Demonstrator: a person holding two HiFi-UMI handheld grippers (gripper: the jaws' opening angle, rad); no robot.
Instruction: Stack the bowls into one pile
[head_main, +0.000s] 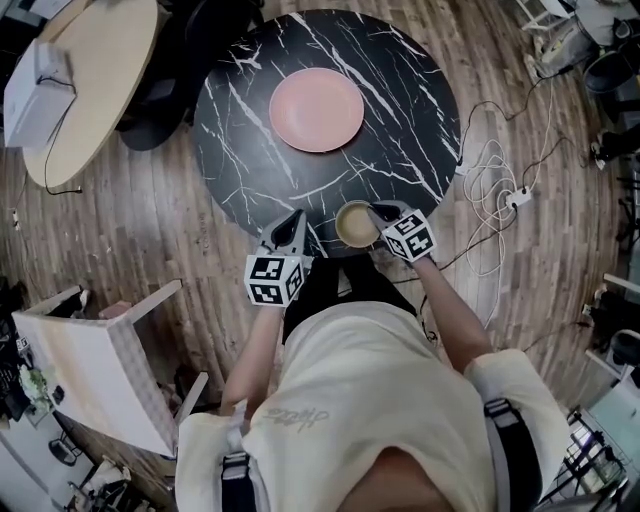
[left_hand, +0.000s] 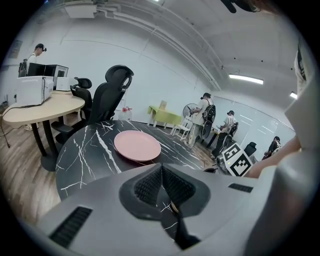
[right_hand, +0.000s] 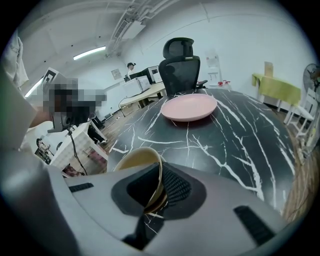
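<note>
Beyond the person's cream shirt (head_main: 350, 370), the right gripper (head_main: 380, 213) pinched the rim of a tan bowl (head_main: 354, 224) at the near edge of the round black marble table (head_main: 240, 140). Just beside the bowl, the left gripper (head_main: 295, 220) had its jaws pressed together, empty. A pink plate (head_main: 316, 110) lay near the table's centre.

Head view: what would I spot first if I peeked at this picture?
A big pink plate sits alone in the middle of a round black table with white veins. At the table's near edge, the right gripper is shut on the rim of a tan bowl. The left gripper is beside the bowl, shut and empty.
</note>
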